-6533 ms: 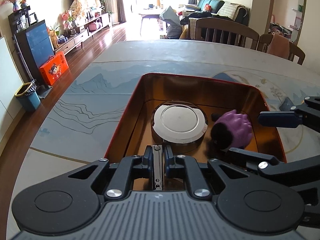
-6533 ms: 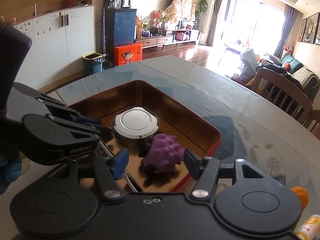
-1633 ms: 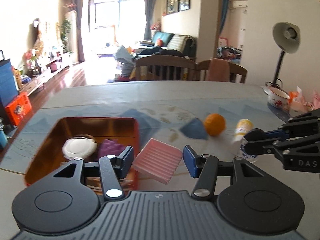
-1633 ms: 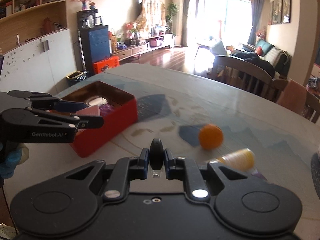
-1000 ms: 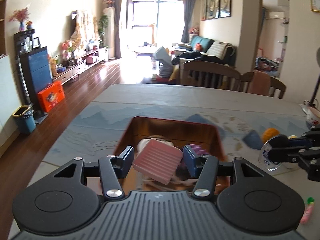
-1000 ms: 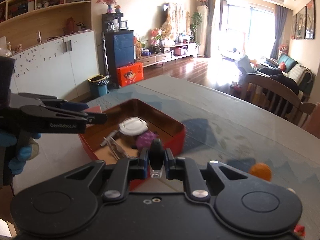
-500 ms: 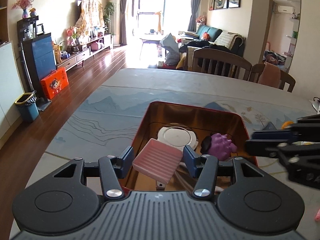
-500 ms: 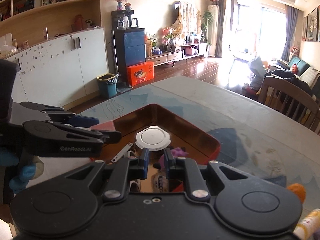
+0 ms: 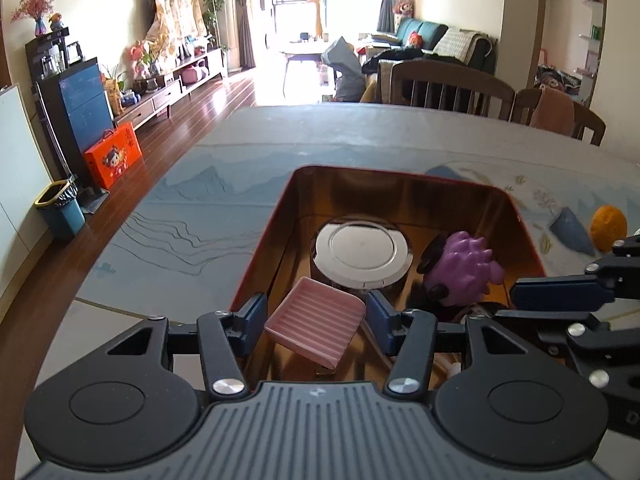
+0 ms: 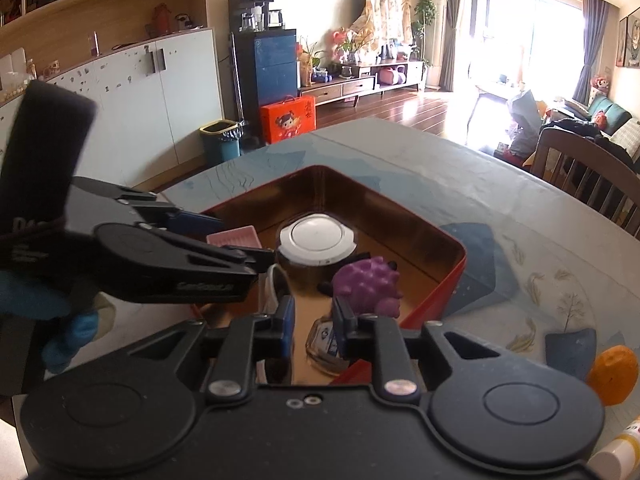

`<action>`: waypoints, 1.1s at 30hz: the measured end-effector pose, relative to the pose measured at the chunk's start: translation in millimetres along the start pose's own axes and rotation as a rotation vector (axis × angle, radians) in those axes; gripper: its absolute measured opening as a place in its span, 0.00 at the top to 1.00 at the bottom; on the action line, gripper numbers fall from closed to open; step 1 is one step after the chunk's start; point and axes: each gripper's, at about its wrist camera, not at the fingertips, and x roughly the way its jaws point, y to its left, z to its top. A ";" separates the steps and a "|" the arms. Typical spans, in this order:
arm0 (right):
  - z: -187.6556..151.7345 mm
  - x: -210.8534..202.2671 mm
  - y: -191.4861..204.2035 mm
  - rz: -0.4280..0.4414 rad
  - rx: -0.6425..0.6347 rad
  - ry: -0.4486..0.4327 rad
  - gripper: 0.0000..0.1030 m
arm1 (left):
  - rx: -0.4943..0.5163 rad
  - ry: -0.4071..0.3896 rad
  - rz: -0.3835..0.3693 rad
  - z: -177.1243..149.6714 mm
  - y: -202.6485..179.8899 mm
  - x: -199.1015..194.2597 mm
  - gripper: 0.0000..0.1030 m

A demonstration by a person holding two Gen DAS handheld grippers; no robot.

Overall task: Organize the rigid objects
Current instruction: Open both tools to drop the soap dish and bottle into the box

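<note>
My left gripper (image 9: pixel 316 318) is shut on a pink ribbed soap dish (image 9: pixel 314 322) and holds it over the near end of a red tin box (image 9: pixel 400 174) with a gold inside. In the box lie a round silver lid (image 9: pixel 362 250) and a purple spiky toy (image 9: pixel 466 268). My right gripper (image 10: pixel 313 326) is partly open over the box, with a small clear container (image 10: pixel 326 346) lying just beyond its fingers. The soap dish (image 10: pixel 236 236) also shows in the right wrist view, held by the left gripper (image 10: pixel 240 256).
An orange (image 9: pixel 608 224) lies on the table right of the box, and shows in the right wrist view (image 10: pixel 612 376). A yellow-capped bottle (image 10: pixel 616 454) lies at the lower right. Wooden chairs (image 9: pixel 450 90) stand at the table's far side.
My left gripper has carried the soap dish lower and closer over the box. My right gripper has opened a little over the box and the small container now lies below it.
</note>
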 end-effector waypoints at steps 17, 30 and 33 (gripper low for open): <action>-2.4 -4.8 -0.5 0.020 0.022 0.002 0.66 | 0.008 0.006 0.017 -4.3 -9.1 -4.7 0.38; -1.5 -37.4 -3.0 0.013 0.050 -0.041 0.48 | -0.015 -0.053 -0.021 -1.5 -11.7 -38.6 0.37; -2.4 -46.0 -4.3 0.000 0.053 -0.056 0.39 | -0.017 -0.075 -0.026 -1.3 -14.6 -48.0 0.37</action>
